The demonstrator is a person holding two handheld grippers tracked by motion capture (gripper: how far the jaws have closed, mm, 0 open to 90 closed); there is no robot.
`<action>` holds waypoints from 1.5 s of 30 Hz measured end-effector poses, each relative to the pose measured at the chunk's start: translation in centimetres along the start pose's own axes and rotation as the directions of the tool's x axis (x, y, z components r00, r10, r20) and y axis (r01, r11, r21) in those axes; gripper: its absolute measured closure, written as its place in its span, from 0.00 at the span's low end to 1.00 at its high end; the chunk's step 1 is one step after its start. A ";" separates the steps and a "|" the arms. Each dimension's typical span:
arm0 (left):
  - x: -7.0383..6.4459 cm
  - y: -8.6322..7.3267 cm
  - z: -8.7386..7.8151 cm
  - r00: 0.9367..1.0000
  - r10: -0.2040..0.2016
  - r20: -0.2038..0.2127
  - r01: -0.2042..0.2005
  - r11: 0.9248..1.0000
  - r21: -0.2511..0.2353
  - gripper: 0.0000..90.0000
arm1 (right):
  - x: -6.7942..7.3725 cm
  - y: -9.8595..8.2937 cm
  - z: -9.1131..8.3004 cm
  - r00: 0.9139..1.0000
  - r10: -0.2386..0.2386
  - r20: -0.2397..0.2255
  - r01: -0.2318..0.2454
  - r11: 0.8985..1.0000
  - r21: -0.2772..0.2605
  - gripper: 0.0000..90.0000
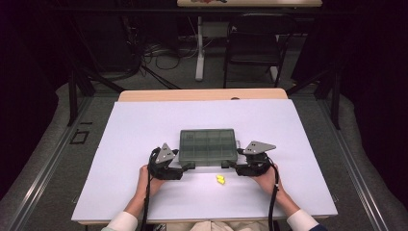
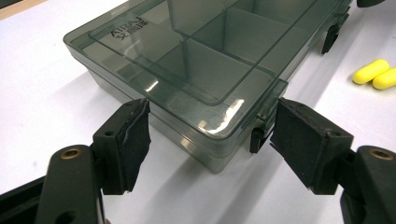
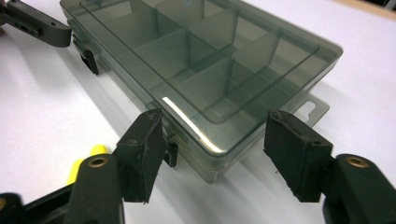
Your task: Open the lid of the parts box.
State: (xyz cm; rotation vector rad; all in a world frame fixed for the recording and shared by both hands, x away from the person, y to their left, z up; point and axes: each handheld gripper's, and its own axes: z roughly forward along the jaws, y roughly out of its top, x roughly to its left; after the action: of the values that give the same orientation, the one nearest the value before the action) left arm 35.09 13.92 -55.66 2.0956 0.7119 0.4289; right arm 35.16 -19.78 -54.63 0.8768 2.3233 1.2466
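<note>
Item: smoked-plastic compartment box (image 1: 209, 147), lid down, at frame centre on the white table (image 1: 144, 125) in the high view. Long axis runs left to right across the frame.

Left gripper (image 1: 188, 167): at the box's lower left corner. In the left gripper view the jaws stand wide, straddling that corner, one pad (image 2: 133, 140) at the short side, the other (image 2: 301, 140) just beside the front latch (image 2: 257, 137); neither visibly presses.

Right gripper (image 1: 230, 166): at the lower right corner, mirrored; jaws wide around the corner, nothing held.

Both stand equally near. Judged next: front latches.

Loose: two yellow earplugs (image 1: 221, 179), lower centre, near the front edge, apart from the box.
</note>
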 end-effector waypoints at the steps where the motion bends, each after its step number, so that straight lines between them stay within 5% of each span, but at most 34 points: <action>1: 0.0 0.0 0.0 1.000 -0.002 0.001 0.002 1.000 0.000 0.31 | -0.2 -0.1 0.2 1.000 0.022 -0.011 -0.022 0.999 0.028 0.36; 7: 0.0 0.0 0.4 1.000 -0.001 -0.003 0.001 0.999 0.036 0.29 | -0.2 -0.3 0.8 1.000 0.011 -0.012 -0.010 0.997 0.082 0.37; 19: 0.0 0.0 0.1 1.000 0.002 -0.002 -0.002 1.000 0.021 0.32 | -0.1 -0.3 0.7 1.000 0.017 -0.014 -0.016 0.998 0.060 0.40; 27: -1.0 0.4 -0.3 0.993 0.079 -0.084 -0.079 0.997 -0.006 0.30 | -0.1 -0.2 0.2 1.000 0.025 -0.006 -0.025 0.999 0.029 0.46; 45: -1.4 0.5 -1.3 0.978 0.116 -0.171 -0.133 0.987 -0.088 0.51 | -0.1 0.2 -0.4 0.999 0.035 0.007 -0.035 0.999 -0.013 0.55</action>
State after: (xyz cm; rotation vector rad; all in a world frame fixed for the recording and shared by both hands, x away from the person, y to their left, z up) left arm 33.44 13.59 -54.57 2.0338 0.6421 0.7008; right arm 35.10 -20.03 -54.20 0.9194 2.3009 1.2693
